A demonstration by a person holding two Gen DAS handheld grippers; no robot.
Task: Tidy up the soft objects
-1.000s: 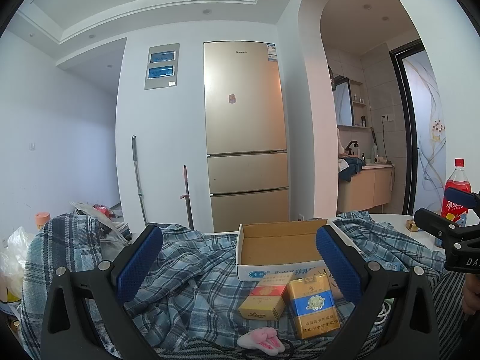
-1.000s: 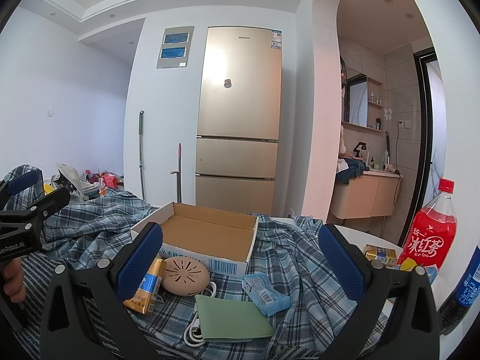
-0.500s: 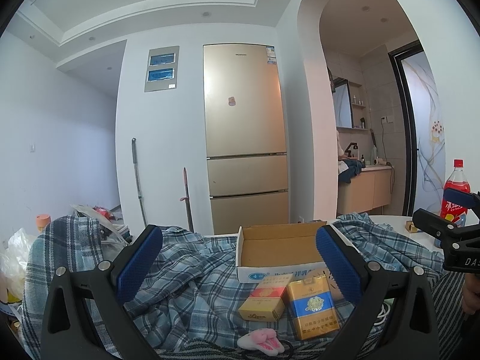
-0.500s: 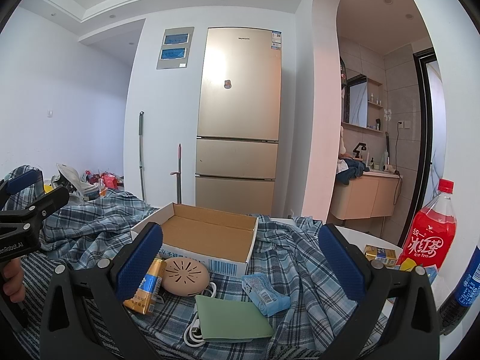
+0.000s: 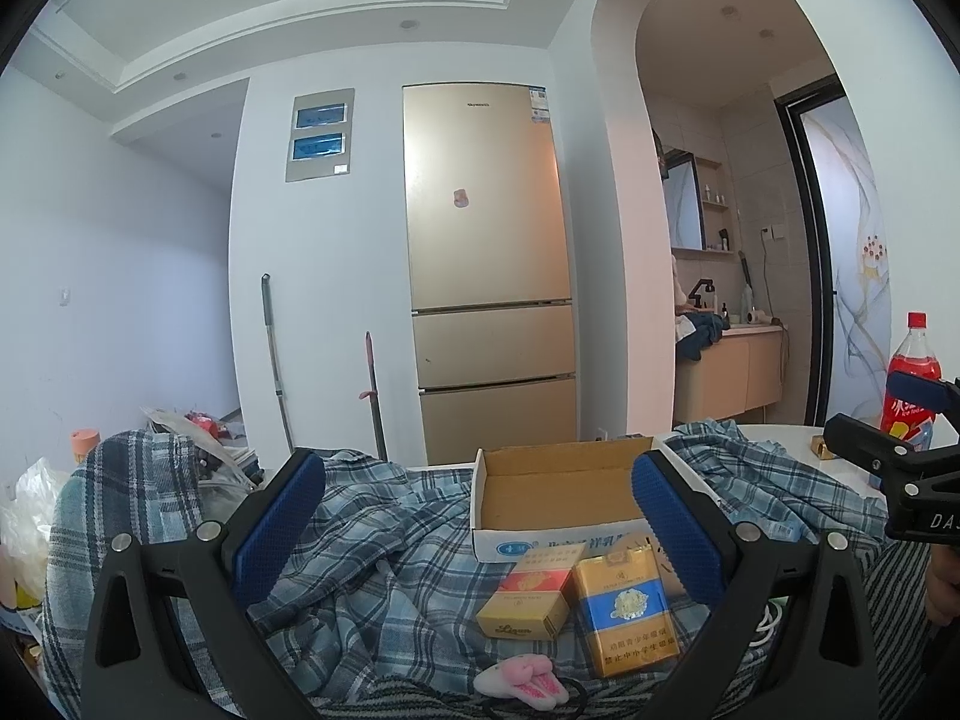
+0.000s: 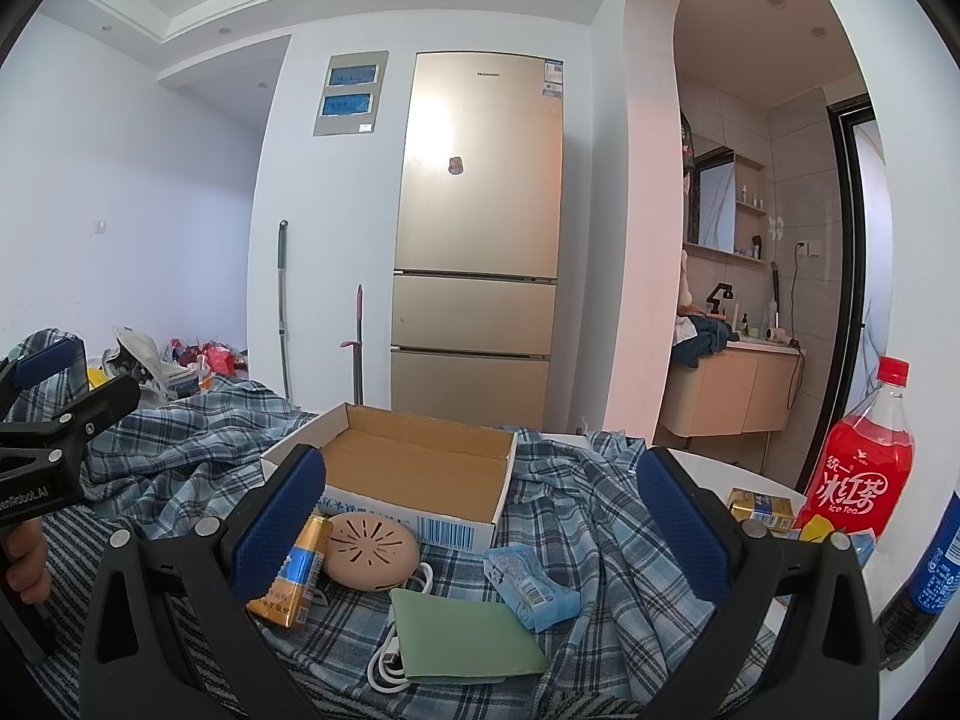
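An open cardboard box (image 5: 558, 483) (image 6: 420, 468) lies on a rumpled blue plaid cloth (image 5: 372, 540) (image 6: 198, 438). In the left wrist view, two yellow cigarette packs (image 5: 531, 588) (image 5: 627, 609) and a small pink plush (image 5: 522, 678) lie in front of the box. In the right wrist view, a round beige device (image 6: 372, 549), a blue tissue pack (image 6: 531, 585), a green wallet (image 6: 462, 636) and a yellow pack (image 6: 297, 570) lie in front of it. My left gripper (image 5: 480, 531) is open and empty above the cloth. My right gripper (image 6: 480, 531) is open and empty too.
A red iced-tea bottle (image 6: 864, 456) and a dark blue-labelled bottle (image 6: 927, 588) stand at the right on the white table (image 6: 744, 474). A white cable (image 6: 390, 660) lies under the wallet. A gold fridge (image 5: 489, 276) stands behind. Clutter (image 5: 198, 438) sits at the far left.
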